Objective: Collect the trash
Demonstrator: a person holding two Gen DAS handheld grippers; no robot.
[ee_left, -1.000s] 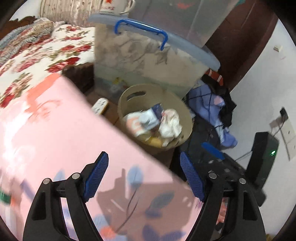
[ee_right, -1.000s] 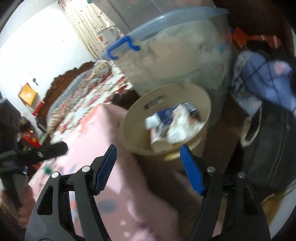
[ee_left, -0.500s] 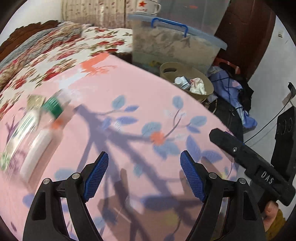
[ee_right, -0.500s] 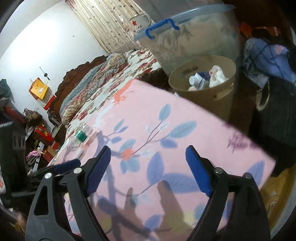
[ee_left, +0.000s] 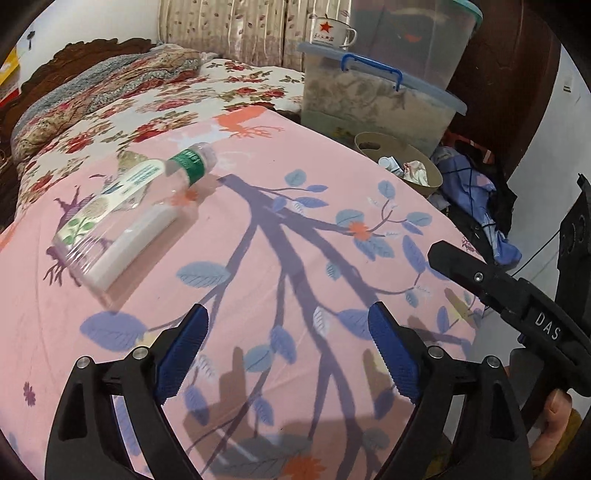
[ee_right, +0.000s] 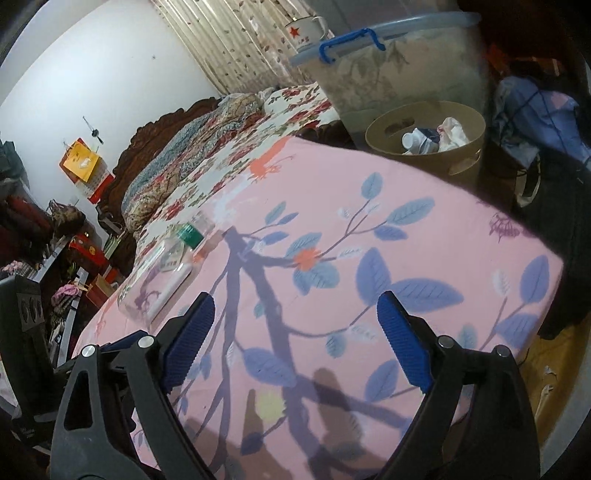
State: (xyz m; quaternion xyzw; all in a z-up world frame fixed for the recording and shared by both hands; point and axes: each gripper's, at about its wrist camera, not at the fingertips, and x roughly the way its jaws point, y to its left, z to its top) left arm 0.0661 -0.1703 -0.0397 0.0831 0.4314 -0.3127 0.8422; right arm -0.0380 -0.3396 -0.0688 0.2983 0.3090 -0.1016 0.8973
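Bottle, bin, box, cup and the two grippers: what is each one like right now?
Bottle: lying on its side on the pink sheet, cap on.
Bin: upright, trash inside.
Box: lid on.
Cup: upright on the box lid.
Left gripper: open, empty.
Right gripper: open, empty.

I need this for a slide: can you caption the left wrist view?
Open left tool hovers over a pink sheet near a lying plastic bottle; trash bin beyond.
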